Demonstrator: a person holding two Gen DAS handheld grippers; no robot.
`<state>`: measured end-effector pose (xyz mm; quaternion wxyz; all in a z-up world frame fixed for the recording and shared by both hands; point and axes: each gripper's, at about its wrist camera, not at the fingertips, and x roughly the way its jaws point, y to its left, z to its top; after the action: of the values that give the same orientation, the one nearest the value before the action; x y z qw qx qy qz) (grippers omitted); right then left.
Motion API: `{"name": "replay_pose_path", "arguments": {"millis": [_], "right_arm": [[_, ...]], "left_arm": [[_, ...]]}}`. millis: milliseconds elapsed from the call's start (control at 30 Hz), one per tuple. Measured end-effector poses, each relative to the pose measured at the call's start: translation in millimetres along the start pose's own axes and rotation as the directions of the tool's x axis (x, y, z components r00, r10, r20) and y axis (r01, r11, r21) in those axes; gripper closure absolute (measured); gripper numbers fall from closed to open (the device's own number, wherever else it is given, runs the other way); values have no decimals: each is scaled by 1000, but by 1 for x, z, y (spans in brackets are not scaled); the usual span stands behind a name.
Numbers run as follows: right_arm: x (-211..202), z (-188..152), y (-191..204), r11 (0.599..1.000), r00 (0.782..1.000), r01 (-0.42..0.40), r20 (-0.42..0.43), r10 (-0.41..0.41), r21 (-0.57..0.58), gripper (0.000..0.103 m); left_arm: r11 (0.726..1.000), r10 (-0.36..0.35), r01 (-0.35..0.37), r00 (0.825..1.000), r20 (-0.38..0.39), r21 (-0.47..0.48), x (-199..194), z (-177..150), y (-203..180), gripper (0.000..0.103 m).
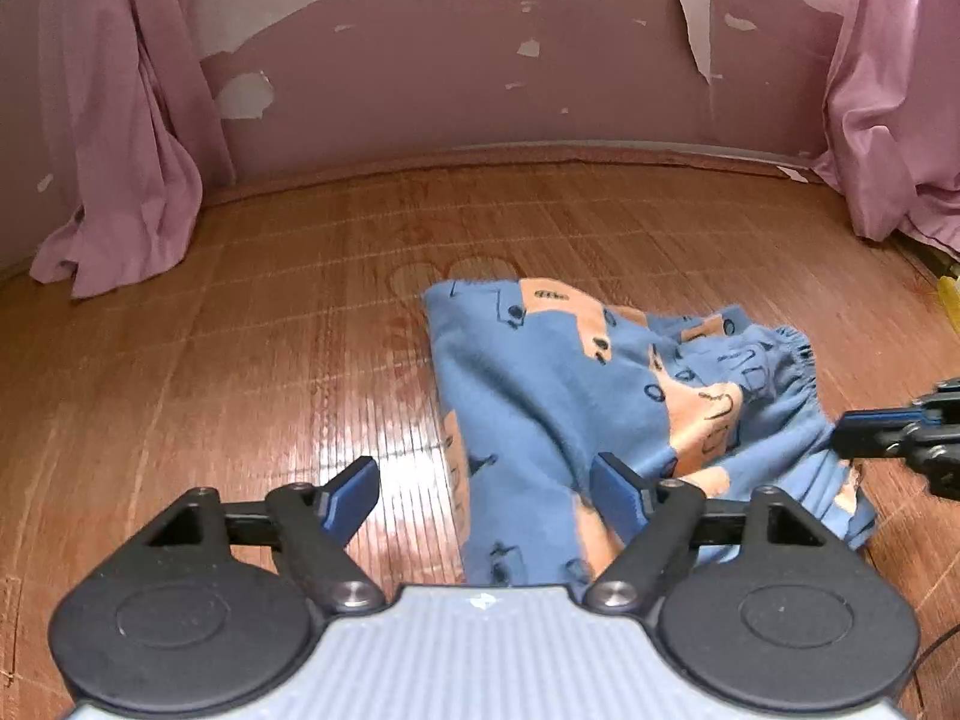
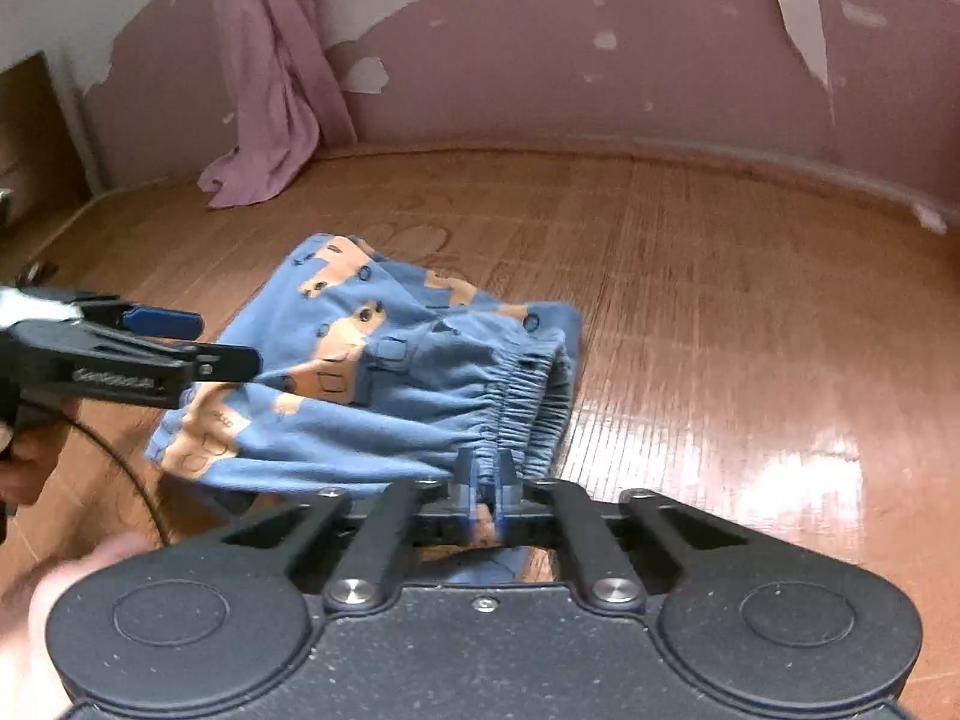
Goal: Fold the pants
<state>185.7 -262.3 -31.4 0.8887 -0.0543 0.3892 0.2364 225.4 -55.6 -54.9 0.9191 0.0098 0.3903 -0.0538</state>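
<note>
A pink wall (image 1: 456,60) runs across the back, its paint peeling in many white patches. Pink curtains (image 1: 120,138) hang at both sides in the left wrist view, their hems bunched on the mat (image 1: 240,312). The mat is brown bamboo, glossy, with bright glare spots and faint printed shapes. A pale strip runs along the wall's foot. In the right wrist view a dark opening (image 2: 30,138) shows at far left.
</note>
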Motion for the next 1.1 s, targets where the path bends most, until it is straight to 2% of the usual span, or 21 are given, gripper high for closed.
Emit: {"name": "replay_pose_path", "arguments": {"millis": [100, 167, 233, 300, 367, 467, 533, 567, 667, 833, 867, 967, 1100], "right_arm": [[-5, -15, 7, 993, 996, 85, -34, -88, -87, 101], [-5, -24, 0, 994, 994, 95, -57, -98, -56, 100], [-13, -22, -3, 992, 993, 120, -19, -121, -24, 87], [-22, -12, -1, 994, 993, 106, 48, -106, -6, 72], [-24, 1, 3, 997, 993, 80, 89, -80, 1, 68], [-10, 18, 13, 999, 995, 44, 89, -44, 4, 70], [6, 22, 17, 999, 998, 34, 47, -35, 10, 71], [13, 21, 17, 999, 999, 36, 20, -36, 8, 76], [25, 7, 23, 991, 993, 108, -47, -111, -75, 86], [4, -21, 19, 969, 985, 163, -29, -171, -183, 86], [3, -22, 19, 966, 983, 170, -29, -179, -192, 82], [-8, -25, 11, 980, 989, 139, -28, -144, -141, 80], [-20, -7, 12, 977, 988, 140, 79, -129, -159, 79]], "left_arm": [[999, 29, -29, 1000, -6, 34, 0, -5, -4, 18], [999, 36, -36, 999, -12, 38, 2, -6, -4, 17], [999, 27, -26, 999, -20, 29, 0, -5, -3, 17], [999, 27, -27, 1000, -16, 37, -5, -2, -2, 14], [997, 43, -43, 999, 10, 61, -8, 2, -5, 10], [992, 60, -64, 997, 38, 104, -6, 12, -13, 9], [990, 79, -84, 996, 45, 117, 1, 22, -19, 9], [988, 90, -94, 995, 38, 126, 7, 25, -22, 9], [973, 133, -130, 991, -2, 189, 34, 27, -28, 7], [983, 90, -90, 996, 7, 163, 39, 14, -16, 2], [986, 79, -79, 997, 4, 149, 39, 14, -13, 2], [987, 67, -66, 998, -3, 144, 36, 17, -9, 2], [985, 59, -68, 997, 59, 157, 9, 16, -8, 3]]}}
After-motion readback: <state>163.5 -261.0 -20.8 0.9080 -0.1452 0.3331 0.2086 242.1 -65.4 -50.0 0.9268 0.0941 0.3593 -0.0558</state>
